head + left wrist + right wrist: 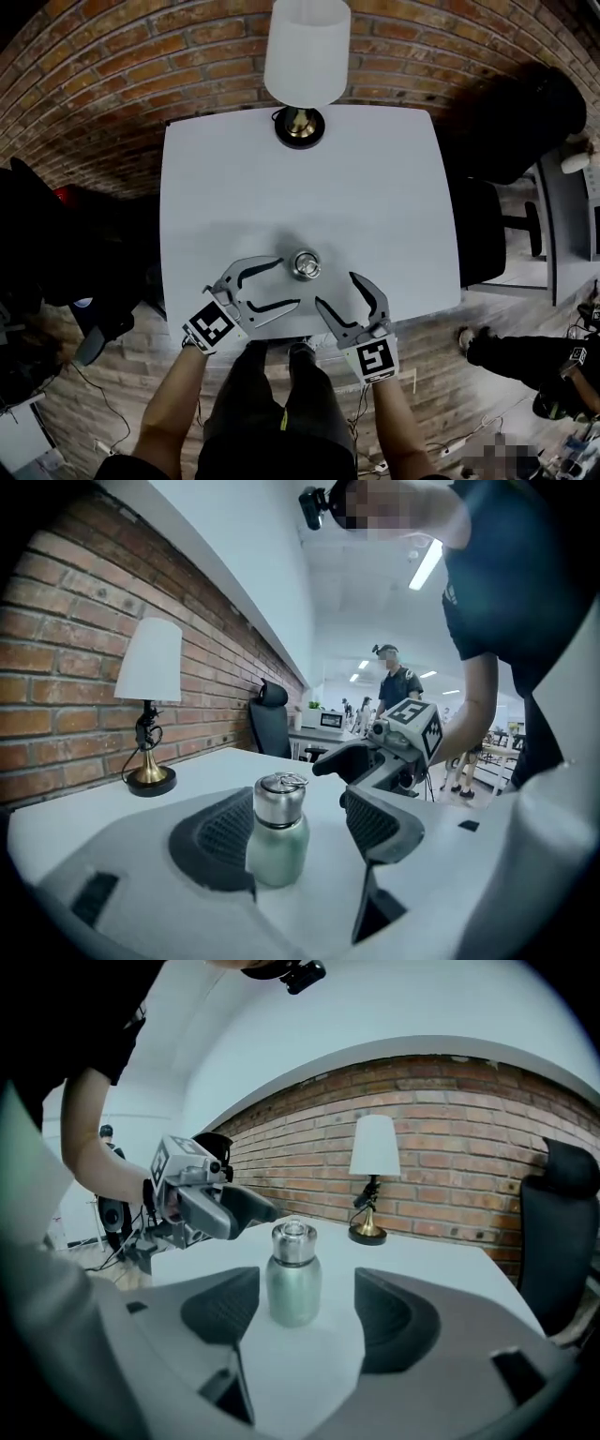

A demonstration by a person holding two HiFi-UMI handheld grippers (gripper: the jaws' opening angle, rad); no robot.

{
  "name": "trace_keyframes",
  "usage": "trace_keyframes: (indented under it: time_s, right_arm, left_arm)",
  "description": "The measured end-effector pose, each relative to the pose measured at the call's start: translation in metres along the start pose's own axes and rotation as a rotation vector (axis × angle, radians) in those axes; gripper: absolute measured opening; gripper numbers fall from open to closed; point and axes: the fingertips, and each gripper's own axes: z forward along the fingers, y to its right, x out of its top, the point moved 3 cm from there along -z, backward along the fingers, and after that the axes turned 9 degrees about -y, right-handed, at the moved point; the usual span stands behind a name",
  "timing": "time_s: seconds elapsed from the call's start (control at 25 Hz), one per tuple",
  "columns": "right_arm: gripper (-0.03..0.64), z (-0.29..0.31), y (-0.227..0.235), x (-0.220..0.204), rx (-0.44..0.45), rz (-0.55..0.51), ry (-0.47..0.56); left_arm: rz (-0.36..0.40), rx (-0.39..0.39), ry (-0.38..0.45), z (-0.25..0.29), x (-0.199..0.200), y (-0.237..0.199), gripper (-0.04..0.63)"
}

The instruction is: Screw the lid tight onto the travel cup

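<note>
A small pale-green metal travel cup (306, 264) with a steel lid (280, 796) on top stands upright near the front edge of the white table (375, 187). My left gripper (289, 281) is open just left of it. In the left gripper view the cup (277, 846) stands between the ribbed pads (217, 841), close to the left one, and I see no pressing contact. My right gripper (335, 288) is open at the cup's front right. In the right gripper view the cup (293, 1290) stands a little beyond the spread pads (396, 1314), touching neither.
A lamp with a white shade (305, 52) and brass base stands at the table's far edge. A brick wall lies behind the table. A black office chair (483, 234) is to the right. Another person's legs (525, 361) are on the floor at the right.
</note>
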Motion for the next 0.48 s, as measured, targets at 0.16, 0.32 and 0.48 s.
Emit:
trace_keyframes:
  time_s: [0.16,0.32,0.48]
  right_arm:
    - [0.222,-0.017,0.009,0.011,-0.085,0.015,-0.008]
    - [0.093,-0.035,0.016,0.022,-0.157,0.057,0.024]
    - [0.034,-0.053,0.024,0.037,-0.215,0.052,0.044]
  left_arm:
    - [-0.051,0.057,-0.012,-0.009,0.003,-0.005,0.182]
    - [-0.125,0.144,-0.004,-0.025,0.011,-0.011,0.063]
    - [-0.155,0.216,0.023,-0.038,0.028,-0.016,0.048]
